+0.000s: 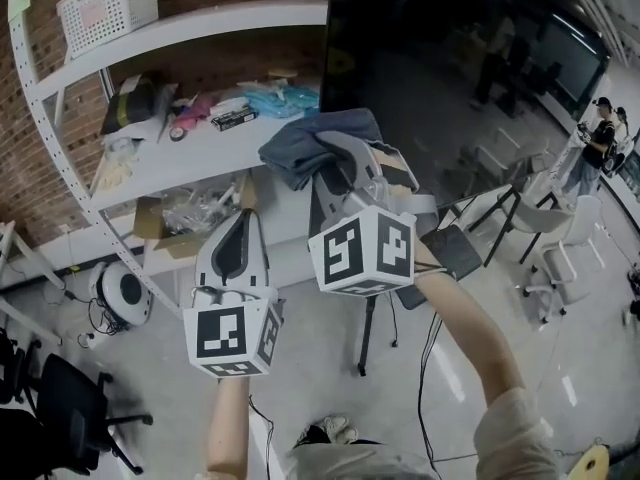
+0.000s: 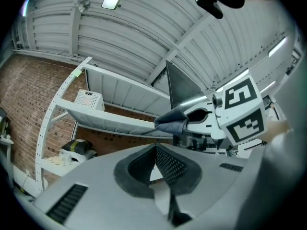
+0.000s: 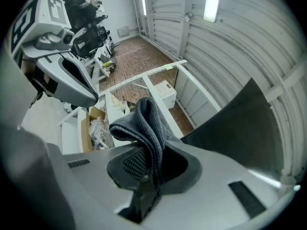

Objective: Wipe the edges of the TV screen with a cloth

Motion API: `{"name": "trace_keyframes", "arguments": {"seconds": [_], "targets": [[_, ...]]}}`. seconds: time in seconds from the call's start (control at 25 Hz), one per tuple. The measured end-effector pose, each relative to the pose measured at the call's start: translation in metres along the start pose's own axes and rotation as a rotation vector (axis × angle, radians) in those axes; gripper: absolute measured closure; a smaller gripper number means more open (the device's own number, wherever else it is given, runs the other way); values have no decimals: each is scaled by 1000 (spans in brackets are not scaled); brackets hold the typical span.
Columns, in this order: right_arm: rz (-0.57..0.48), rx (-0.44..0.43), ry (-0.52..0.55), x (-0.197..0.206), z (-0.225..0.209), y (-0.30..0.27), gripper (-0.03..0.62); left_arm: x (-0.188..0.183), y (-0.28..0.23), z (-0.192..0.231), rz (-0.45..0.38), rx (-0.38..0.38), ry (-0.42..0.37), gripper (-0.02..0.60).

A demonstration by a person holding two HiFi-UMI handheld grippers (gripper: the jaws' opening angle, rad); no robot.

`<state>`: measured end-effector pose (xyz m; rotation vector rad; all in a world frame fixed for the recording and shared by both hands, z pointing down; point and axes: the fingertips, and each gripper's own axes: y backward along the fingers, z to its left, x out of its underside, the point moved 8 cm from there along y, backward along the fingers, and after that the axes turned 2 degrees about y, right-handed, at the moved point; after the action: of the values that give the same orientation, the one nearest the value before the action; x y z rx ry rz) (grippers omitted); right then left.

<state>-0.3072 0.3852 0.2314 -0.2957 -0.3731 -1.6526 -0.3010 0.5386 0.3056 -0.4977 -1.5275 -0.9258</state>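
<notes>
1. While the right gripper (image 1: 328, 156) was raised towards the TV screen (image 1: 460, 58), its fingers were clamped tight on a grey-blue cloth (image 1: 300, 150). The right gripper view showed a fold of the fabric pinched between them, with the rest bunched loosely above the tips.
2. From the head view, the cloth sat at the screen's left edge, low on the panel. It seemed to press against that edge, though no view confirmed actual contact.
3. The left gripper (image 1: 243, 218) hung lower and further left, well apart from the screen. Its fingers were drawn together with nothing between them, and it appeared to play no part in the wipe.
4. Behind the cloth stood a white shelf unit (image 1: 200, 158) against a brick wall (image 1: 40, 168), cluttered with bags and small packets, with a white basket (image 1: 108, 8) on its top shelf.
5. By my judgement the task was under way rather than finished, since the cloth was in hand and placed at the left edge. The dark glass gave back only reflections of the room, with no streak or mark to show which edges had been covered.
6. What seemed left was the run along the left edge, then the top, right and bottom edges. Much of these lay outside the head view, so how clean they were could not be told
</notes>
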Motion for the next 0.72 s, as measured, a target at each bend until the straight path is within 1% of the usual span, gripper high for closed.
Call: {"name": "trace_keyframes", "arguments": {"seconds": [0.16, 0.36, 0.52, 0.64, 0.72], "targets": [[26, -26, -68, 15, 39, -2, 548, 22, 3, 3, 49, -7, 15, 566], [66, -72, -122, 36, 84, -1, 548, 51, 9, 13, 113, -48, 41, 566], [90, -139, -152, 54, 120, -1, 548, 71, 13, 20, 165, -79, 59, 566], [103, -202, -227, 71, 147, -4, 548, 82, 18, 20, 178, -97, 67, 566], [113, -215, -266, 80, 166, -3, 548, 92, 25, 17, 193, -108, 69, 566]]}}
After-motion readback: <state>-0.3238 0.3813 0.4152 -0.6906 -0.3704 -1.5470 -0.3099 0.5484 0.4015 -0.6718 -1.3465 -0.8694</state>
